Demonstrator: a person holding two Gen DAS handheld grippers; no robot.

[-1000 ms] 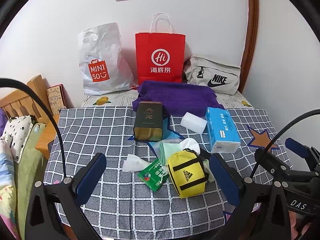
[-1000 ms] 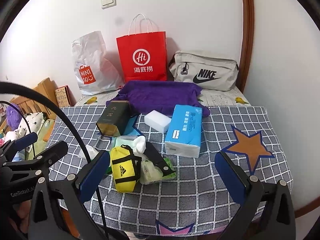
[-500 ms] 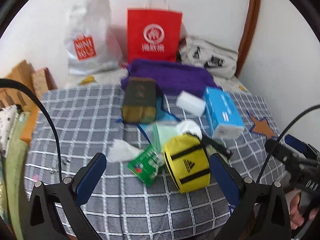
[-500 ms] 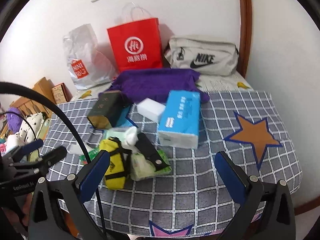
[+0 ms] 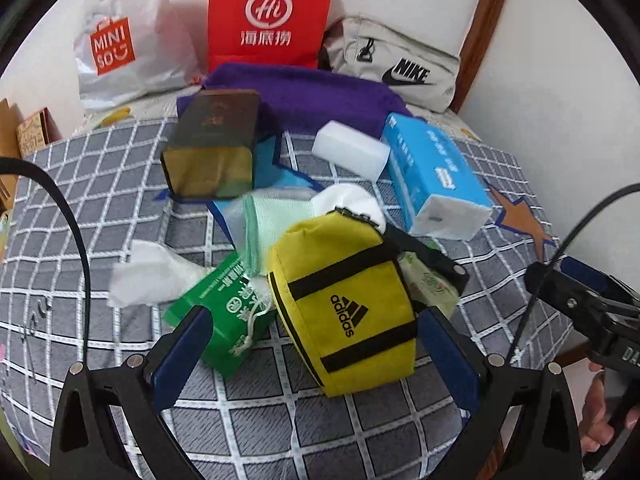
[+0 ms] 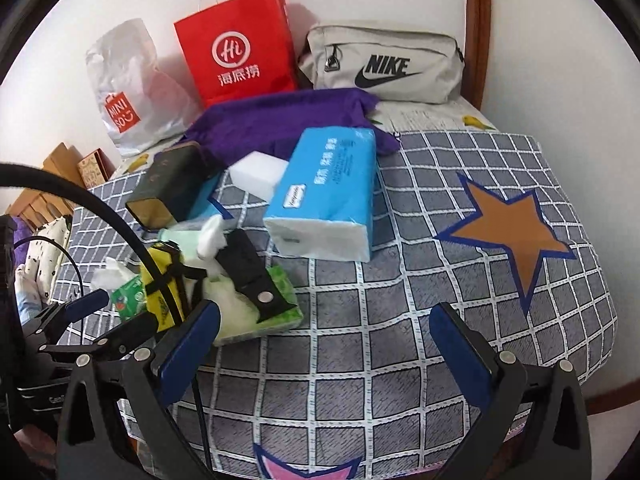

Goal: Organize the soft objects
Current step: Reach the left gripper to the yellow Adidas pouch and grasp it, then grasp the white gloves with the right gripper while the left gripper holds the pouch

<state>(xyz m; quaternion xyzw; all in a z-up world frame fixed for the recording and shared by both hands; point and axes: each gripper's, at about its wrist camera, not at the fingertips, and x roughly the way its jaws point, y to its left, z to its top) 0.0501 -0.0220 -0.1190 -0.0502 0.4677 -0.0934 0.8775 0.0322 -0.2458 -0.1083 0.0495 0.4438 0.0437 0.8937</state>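
Left wrist: left gripper (image 5: pixel 316 354) jaws spread, yellow pouch (image 5: pixel 344 304) between; right gripper (image 6: pixel 324 344) jaws spread, nothing between.

I see a tabletop covered by a grey checked cloth (image 6: pixel 400 320) with an orange star (image 6: pixel 516 224) printed on it. Lying on the cloth are a blue tissue pack (image 6: pixel 324 196), a white sponge block (image 6: pixel 256 174) just beside it, a dark tin (image 5: pixel 212 144) on its side, and a heap near the front: a yellow Adidas pouch (image 5: pixel 348 308), a green packet (image 5: pixel 224 308), crumpled white tissue (image 5: pixel 144 272) and a mint mesh cloth (image 5: pixel 276 220). A purple cloth (image 6: pixel 280 120) lies along the far edge.
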